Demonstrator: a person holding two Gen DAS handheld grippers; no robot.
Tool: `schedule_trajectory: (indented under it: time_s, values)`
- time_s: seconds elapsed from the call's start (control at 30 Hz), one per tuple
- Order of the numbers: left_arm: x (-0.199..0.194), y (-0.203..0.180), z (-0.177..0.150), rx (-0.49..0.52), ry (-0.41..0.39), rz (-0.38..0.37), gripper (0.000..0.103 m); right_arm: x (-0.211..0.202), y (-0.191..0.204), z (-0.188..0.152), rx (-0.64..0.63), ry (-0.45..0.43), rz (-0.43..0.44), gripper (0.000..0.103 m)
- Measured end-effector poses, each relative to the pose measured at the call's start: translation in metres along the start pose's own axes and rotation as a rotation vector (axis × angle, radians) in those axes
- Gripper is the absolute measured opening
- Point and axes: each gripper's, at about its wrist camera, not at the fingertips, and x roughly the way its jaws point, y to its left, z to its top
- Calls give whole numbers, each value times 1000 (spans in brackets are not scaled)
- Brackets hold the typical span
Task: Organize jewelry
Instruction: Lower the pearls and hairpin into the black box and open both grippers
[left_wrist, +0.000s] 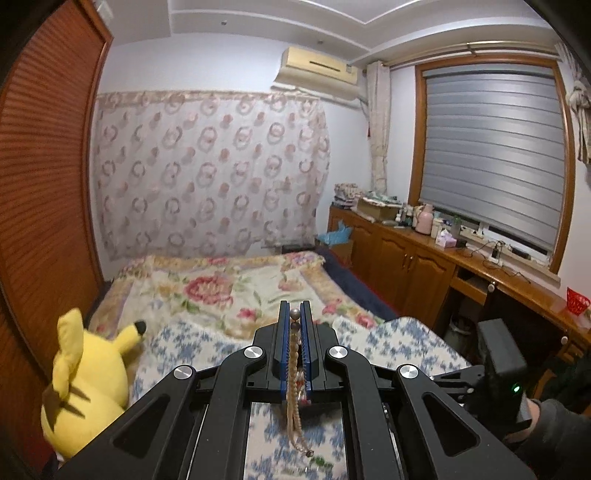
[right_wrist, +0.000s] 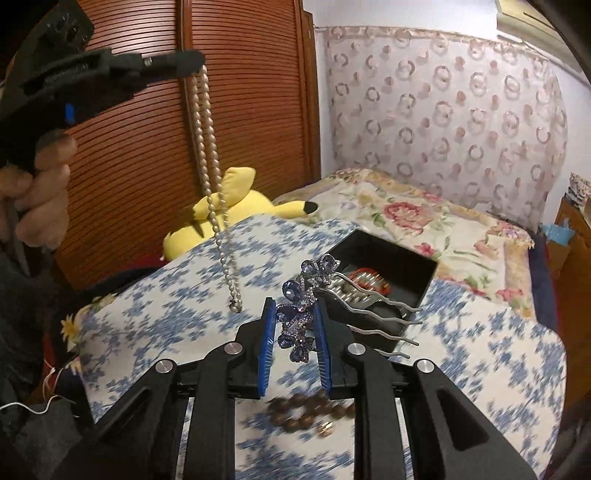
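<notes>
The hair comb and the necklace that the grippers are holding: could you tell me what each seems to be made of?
The hair comb, in the right gripper, looks like silver-toned metal: thin, wavy grey prongs with a dull shine, topped with faceted purple stones, glass or crystal by their sparkle. The necklace, hanging from the left gripper, looks like cream pearl beads with a soft sheen; real or imitation, I cannot tell.

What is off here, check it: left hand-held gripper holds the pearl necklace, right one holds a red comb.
The comb's color is wrong. The right wrist view shows the right hand-held gripper shut on a purple jeweled hair comb. The left hand-held gripper does hold the pearl necklace.
</notes>
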Motion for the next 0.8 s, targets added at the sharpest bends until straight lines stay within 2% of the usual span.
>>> schedule_trajectory:
  time_s: [0.23,0.37,0.5,0.8]
  values:
    - [36,-11,34,24,-4,-28,5,11,-28,17,0,-3,-10,23]
    - [61,-13,40,29,14,-42,5,23,-45,21,8,5,-16,23]
    - [92,-7,30,17,64,-51,5,40,-60,21,19,16,-19,23]
    - [152,9,-20,-26,217,-58,5,88,-87,23,29,64,-12,23]
